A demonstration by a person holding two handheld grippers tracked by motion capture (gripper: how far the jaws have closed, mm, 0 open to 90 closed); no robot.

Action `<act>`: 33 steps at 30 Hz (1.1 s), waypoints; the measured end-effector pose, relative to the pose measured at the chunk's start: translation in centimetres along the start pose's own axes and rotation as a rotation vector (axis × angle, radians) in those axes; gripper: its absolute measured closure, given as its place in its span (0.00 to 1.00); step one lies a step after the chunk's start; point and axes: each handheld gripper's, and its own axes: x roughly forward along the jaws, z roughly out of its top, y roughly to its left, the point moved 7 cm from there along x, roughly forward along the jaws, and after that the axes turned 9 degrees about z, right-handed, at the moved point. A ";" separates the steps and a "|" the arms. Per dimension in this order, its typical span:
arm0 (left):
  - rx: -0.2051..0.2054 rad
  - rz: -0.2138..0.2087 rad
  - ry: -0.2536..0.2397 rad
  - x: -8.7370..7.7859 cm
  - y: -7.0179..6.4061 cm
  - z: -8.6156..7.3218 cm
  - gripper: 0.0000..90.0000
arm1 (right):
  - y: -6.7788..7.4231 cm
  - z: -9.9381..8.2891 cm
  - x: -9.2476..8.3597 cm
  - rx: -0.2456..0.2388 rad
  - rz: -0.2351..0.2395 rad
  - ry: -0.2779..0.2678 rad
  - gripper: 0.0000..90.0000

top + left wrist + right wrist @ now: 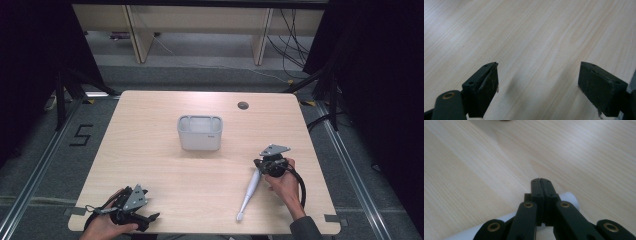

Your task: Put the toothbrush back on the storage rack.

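Left jaws apart, right jaws together.
Left gripper point(537, 87) spread wide over bare table point(165, 170), empty. Right gripper point(541, 182) pressed together above white electric toothbrush point(250, 192); grip on it unclear. Grey caddy point(199, 132) mid-table.

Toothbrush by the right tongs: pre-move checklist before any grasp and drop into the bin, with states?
1. Right tongs open for a grasp: not ok, jaws pressed together above the white toothbrush.
2. Toothbrush held: not ok, it lies flat on the table, passing under the shut jaws.
3. Left tongs out of the way: ok, open over bare wood at the table's near left corner.
4. Grey bin upright, opening up: ok.
5. Bin empty: cannot tell, its inside is too small to read.
6. Path from toothbrush to bin: ok, bare tabletop between.
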 end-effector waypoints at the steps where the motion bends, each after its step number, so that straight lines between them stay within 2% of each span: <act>1: -0.002 0.002 0.000 0.0 0.0 0.0 0.18 | 0.0 -0.1 -0.1 0.010 -0.001 -0.001 1.00; 4: 0.006 -0.002 -0.001 -0.1 0.0 0.0 0.18 | -0.1 -0.3 -0.3 0.019 -0.004 0.009 1.00; 6: 0.003 0.002 -0.002 -0.1 0.0 0.0 0.18 | -0.2 -0.6 -0.5 0.023 -0.004 0.019 1.00; 7: -0.013 0.001 -0.004 0.0 0.0 0.0 0.18 | -0.3 -0.6 -0.6 0.020 -0.007 0.021 1.00; 12: -0.011 0.005 -0.007 -0.1 0.0 0.1 0.18 | -0.4 -1.3 -1.2 0.027 -0.015 0.038 1.00; 18: -0.013 0.004 -0.009 -0.1 0.0 0.1 0.18 | 0.1 -1.8 -1.8 0.048 -0.019 0.043 1.00; 19: -0.007 0.002 -0.013 -0.1 0.0 0.1 0.18 | -0.2 -1.9 -1.9 0.029 -0.022 0.051 1.00; 21: -0.006 -0.001 -0.013 -0.2 0.0 0.2 0.18 | -0.2 -2.3 -2.2 0.053 -0.019 0.057 1.00; 22: -0.008 0.000 -0.013 -0.1 0.0 0.2 0.18 | -0.2 -2.3 -2.2 0.053 -0.019 0.057 1.00; 23: -0.010 0.002 -0.011 -0.1 0.0 0.1 0.18 | -0.4 -2.3 -2.1 0.033 -0.023 0.053 1.00; 24: -0.006 0.002 -0.012 -0.1 0.0 0.1 0.18 | -0.2 -2.5 -2.3 0.062 -0.023 0.058 1.00; 28: -0.006 0.000 -0.010 -0.1 0.0 0.1 0.18 | -0.4 -2.8 -2.8 0.057 -0.027 0.054 1.00; 29: -0.018 0.003 -0.009 -0.1 -0.1 0.1 0.18 | -0.4 -3.0 -3.0 0.062 -0.028 0.054 1.00; 31: 0.002 -0.001 -0.005 -0.2 0.0 0.1 0.18 | -0.4 -3.2 -3.2 0.066 -0.026 0.055 1.00; 33: -0.003 0.000 -0.008 -0.1 0.0 0.1 0.18 | -0.3 -3.4 -3.4 0.064 -0.019 0.059 1.00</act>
